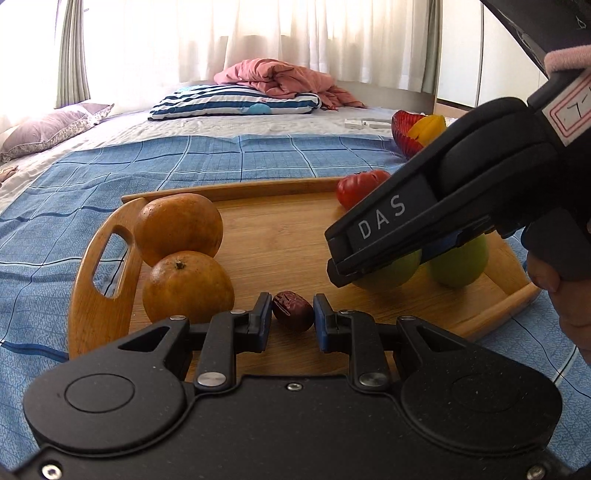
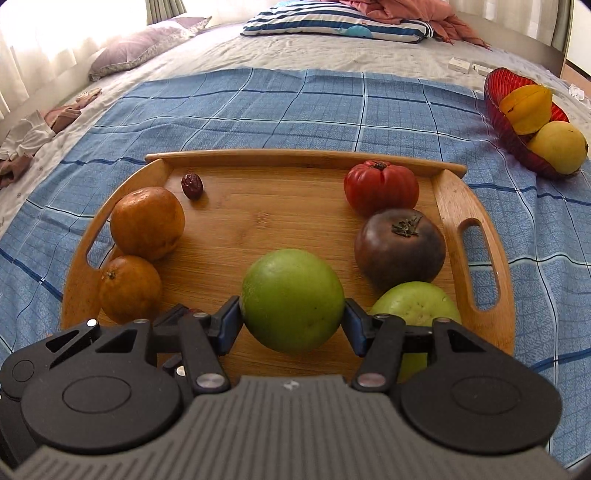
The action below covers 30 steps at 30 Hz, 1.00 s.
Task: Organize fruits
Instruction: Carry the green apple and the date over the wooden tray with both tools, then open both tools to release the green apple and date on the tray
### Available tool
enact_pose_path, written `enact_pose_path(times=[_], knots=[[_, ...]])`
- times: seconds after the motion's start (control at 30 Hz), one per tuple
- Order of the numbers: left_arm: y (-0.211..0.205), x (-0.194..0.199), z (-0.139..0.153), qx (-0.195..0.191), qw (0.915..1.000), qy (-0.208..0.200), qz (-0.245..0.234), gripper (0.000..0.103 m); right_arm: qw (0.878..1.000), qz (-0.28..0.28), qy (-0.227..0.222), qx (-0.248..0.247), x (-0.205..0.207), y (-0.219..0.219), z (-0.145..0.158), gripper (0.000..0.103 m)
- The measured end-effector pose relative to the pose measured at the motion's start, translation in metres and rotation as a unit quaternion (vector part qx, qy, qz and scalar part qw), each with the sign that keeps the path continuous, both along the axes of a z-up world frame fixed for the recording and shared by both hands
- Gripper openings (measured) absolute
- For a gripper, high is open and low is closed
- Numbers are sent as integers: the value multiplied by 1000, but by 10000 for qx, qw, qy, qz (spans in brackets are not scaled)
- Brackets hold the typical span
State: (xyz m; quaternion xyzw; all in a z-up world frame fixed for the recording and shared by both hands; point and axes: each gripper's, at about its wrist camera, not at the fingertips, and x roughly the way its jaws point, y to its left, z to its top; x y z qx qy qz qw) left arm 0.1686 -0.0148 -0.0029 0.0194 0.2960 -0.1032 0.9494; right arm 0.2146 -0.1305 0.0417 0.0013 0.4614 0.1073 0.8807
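Tongs (image 2: 291,325) around green fruit (image 2: 291,299) (touching)

Blue checked cloth (image 2: 295,107) — striped pillow (image 2: 332,22), pink blanket (image 1: 280,79).

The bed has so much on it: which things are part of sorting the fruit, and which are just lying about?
Part of the job: wooden tray, two oranges, date between the left gripper fingers, green fruit in the right gripper, tomato, red bowl.

Lying about: striped pillow, pink blanket, purple pillow.
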Motion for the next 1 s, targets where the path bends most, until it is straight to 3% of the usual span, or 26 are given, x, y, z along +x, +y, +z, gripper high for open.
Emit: enact_pose_path(times=[0.5,0.63,0.7,1.0], knots=[[1,1,-1,18,10000,13,3,24,9998,-92,86,122,-2,-1,-6,63],[2,-2,0,48,10000,7,30,38,9998,-92,74,146,-4,-2,-7,63],[2,-3,1,58,10000,-2,39,38,9998,-102,44,187,-6,-4,-6,73],[5,-18,11,-71,9999,-76,-13,57,9988,-82,-475,132,-23,-12,14,76]])
